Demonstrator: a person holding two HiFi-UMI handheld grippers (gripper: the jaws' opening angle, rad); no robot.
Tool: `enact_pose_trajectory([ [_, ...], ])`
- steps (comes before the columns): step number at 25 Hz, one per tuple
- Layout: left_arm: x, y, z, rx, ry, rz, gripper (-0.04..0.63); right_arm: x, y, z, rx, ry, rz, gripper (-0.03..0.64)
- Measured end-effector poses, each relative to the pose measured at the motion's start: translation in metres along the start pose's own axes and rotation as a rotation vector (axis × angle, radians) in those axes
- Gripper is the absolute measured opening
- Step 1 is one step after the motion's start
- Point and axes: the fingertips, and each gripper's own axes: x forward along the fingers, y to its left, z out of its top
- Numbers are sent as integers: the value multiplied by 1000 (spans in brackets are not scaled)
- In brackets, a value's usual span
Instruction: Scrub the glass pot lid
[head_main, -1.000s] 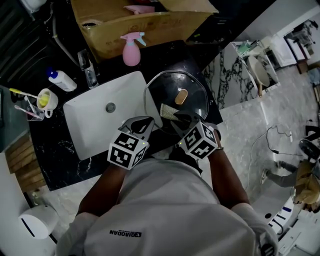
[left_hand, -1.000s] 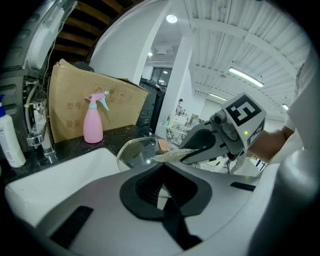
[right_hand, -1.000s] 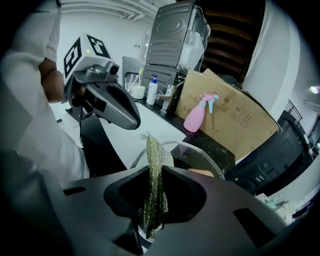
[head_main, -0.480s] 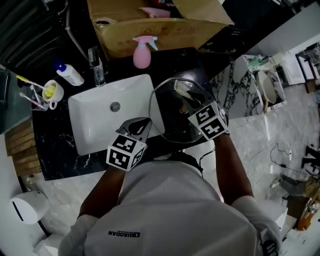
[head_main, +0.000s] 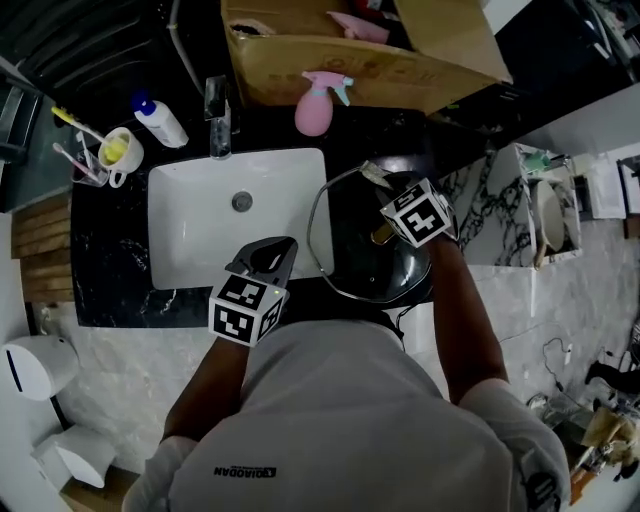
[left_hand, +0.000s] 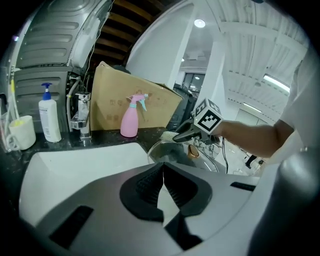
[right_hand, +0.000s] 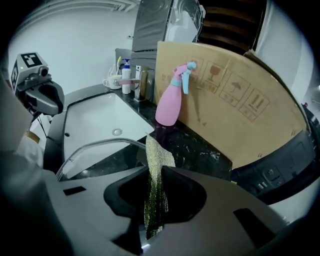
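I'm gripping a limp scrub pad (right_hand: 155, 185) in my right claw (head_main: 383, 186), left claw (left_hand: 162, 182) closed empty, judging the slick, fragile lid (head_main: 350, 255) mid-frame wants steadying by its rim.

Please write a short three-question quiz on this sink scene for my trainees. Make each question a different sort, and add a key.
1. True or false: the pink spray bottle lies inside the sink.
2. What does the right gripper hold? A) a toothbrush B) a scouring pad C) the lid's knob
3. Fill in: the jaws of the left gripper are ____, with nothing between them.

Key
1. False: it stands upright on the counter, in front of the cardboard box.
2. B
3. together
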Motion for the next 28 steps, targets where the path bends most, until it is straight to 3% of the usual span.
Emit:
enact_pose_trajectory([
  [7, -5, 12, -1, -30, -14, 30, 15, 18, 10, 1, 42, 41, 72, 95],
  [13, -12, 23, -2, -30, -19, 35, 15, 22, 28, 14, 12, 56, 101, 97],
  [28, -33, 32, -9, 15, -10, -9, 15, 22, 71, 27, -53, 82, 86, 97],
])
